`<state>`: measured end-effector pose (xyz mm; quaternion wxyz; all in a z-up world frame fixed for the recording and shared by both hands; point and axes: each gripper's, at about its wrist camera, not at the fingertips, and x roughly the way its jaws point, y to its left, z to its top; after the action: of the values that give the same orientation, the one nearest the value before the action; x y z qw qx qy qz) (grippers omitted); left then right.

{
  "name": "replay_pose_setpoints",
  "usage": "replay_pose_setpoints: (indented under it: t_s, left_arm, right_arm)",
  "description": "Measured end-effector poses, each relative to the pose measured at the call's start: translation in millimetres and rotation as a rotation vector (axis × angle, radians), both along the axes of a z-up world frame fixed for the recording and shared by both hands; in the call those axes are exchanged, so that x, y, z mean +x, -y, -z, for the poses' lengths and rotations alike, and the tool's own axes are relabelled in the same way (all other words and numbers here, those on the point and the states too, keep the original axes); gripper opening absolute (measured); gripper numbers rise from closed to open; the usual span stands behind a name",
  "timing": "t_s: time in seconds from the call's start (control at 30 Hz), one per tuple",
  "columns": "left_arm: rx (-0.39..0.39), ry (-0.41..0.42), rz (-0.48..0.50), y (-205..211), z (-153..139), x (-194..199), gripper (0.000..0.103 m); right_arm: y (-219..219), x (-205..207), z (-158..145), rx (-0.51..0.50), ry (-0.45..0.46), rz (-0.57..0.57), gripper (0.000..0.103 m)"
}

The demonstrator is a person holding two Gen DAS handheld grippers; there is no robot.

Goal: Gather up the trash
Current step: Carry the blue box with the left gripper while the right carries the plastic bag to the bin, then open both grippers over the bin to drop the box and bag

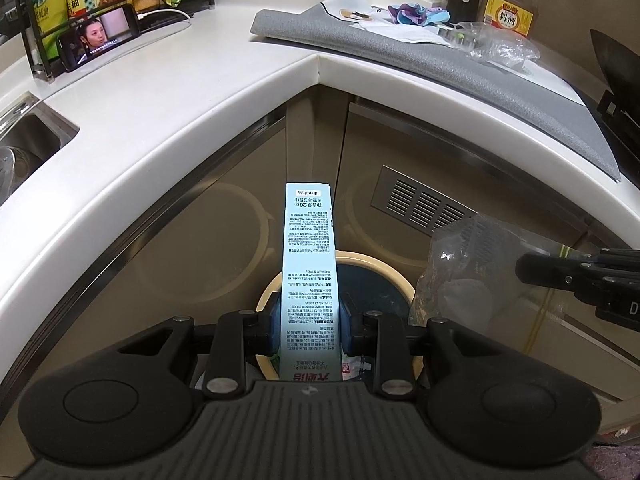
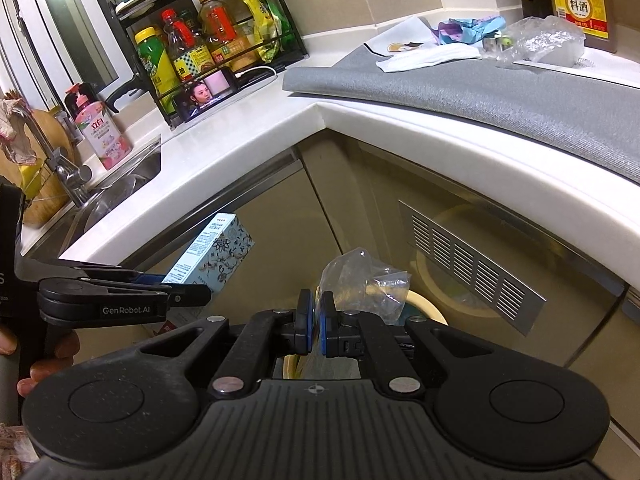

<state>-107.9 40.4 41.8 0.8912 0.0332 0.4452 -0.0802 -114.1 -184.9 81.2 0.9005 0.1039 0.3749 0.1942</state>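
Left wrist view: your left claw (image 1: 307,320) is clamped on a long pale-blue carton (image 1: 309,264), its blue pads (image 1: 274,322) pressing both narrow sides. The carton runs straight toward 12 o'clock, printed face up, and hangs over the cream-rimmed trash bin (image 1: 394,280) on the floor below the bench (image 1: 192,92). At 3 o'clock your right claw (image 1: 532,270) reaches in from the edge, with a crumpled clear plastic bag (image 1: 460,264) at its tip, just beside the bin's rim.

Right wrist view: your right claw (image 2: 316,322) is closed on that clear plastic bag (image 2: 360,280); the pads (image 2: 306,320) stand almost together with only thin film between them, and the loose bulk of the bag puffs out toward 1 o'clock. The bin's rim (image 2: 424,308) peeks out behind the bag. At 9 o'clock your left claw (image 2: 192,294) holds the carton (image 2: 218,252) tilted, its floral side showing, in front of the cabinet door. Fingers of your hand (image 2: 56,350) show at 8 o'clock, under that tool.

More trash lies on the bench at 1 o'clock, on a grey mat (image 2: 500,96): white paper (image 2: 428,58), a blue and purple wrapper (image 2: 468,28) and another clear bag (image 2: 548,40), next to a bottle of cooking wine (image 2: 580,8). A phone (image 2: 208,94) leans against the condiment rack (image 2: 200,32) at 11 o'clock, with the sink (image 2: 132,176) at 10 o'clock.
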Motion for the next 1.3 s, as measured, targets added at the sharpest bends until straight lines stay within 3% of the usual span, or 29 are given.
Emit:
replay_pose_setpoints:
  t_s: [1.3]
  left_arm:
    - [0.013, -0.087, 0.014, 10, 26, 35, 0.031]
  right_arm:
    - [-11, 47, 23, -0.002, -0.066, 0.038, 0.004]
